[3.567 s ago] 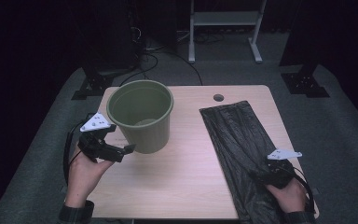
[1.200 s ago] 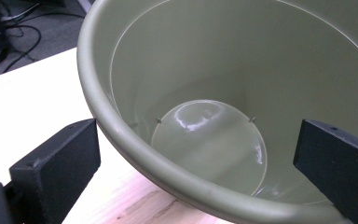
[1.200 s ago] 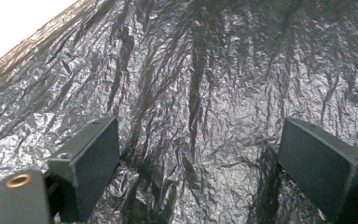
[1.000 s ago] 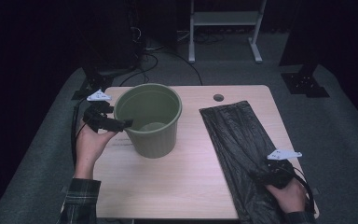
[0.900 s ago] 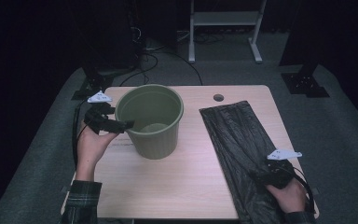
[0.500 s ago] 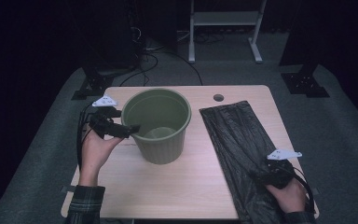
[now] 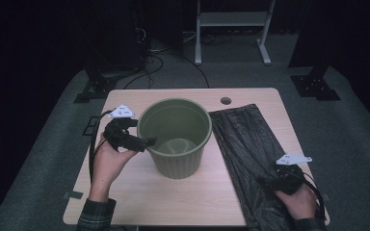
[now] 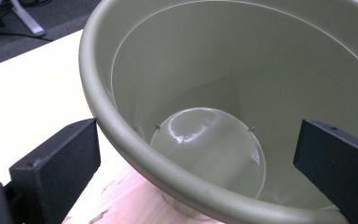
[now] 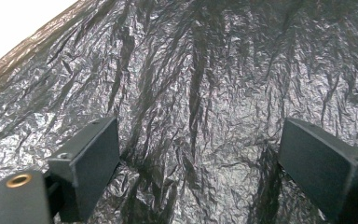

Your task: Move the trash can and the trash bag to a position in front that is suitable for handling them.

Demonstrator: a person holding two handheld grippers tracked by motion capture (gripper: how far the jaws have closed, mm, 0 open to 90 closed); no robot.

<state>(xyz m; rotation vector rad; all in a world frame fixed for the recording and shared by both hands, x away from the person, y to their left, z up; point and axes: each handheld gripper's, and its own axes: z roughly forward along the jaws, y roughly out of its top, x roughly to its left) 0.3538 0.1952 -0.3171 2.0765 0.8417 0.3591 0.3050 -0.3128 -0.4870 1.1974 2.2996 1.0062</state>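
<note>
High view: green bucket (image 7: 175, 136) stands upright near the middle of the light wood tabletop (image 7: 135, 192), mouth up, inside bare. Left gripper (image 7: 147, 142) sits at the bucket's left rim, held by the person's left hand (image 7: 107, 161); one finger reaches over the lip, the other stays outside the wall. A black plastic bag (image 7: 243, 144) lies flat along the right side of the tabletop, its left edge just beside the bucket's base. Right gripper (image 7: 270, 182) rests low on the near end of the bag, the right hand (image 7: 298, 202) behind it. Grey three-cornered plates show on top of both grippers. A small round hole (image 7: 226, 100) sits in the tabletop behind the bucket.

Left gripper view: bucket (image 8: 242, 93) rim runs between the two fingers (image 8: 60, 163); the left one is outside the wall, over the tabletop (image 8: 28, 88), the right one is over the interior. The fingers are spread wide and straddle the rim; neither presses the wall, so released, not grasping. Glossy round bottom is visible inside the bucket.

Right gripper view: crinkled black bag (image 9: 205, 84) lies under the fingers (image 9: 88, 158). Fingers are spread wide, released, with bag surface between them, nothing pinched. A strip of pale tabletop (image 9: 14, 23) shows at upper left.
</note>
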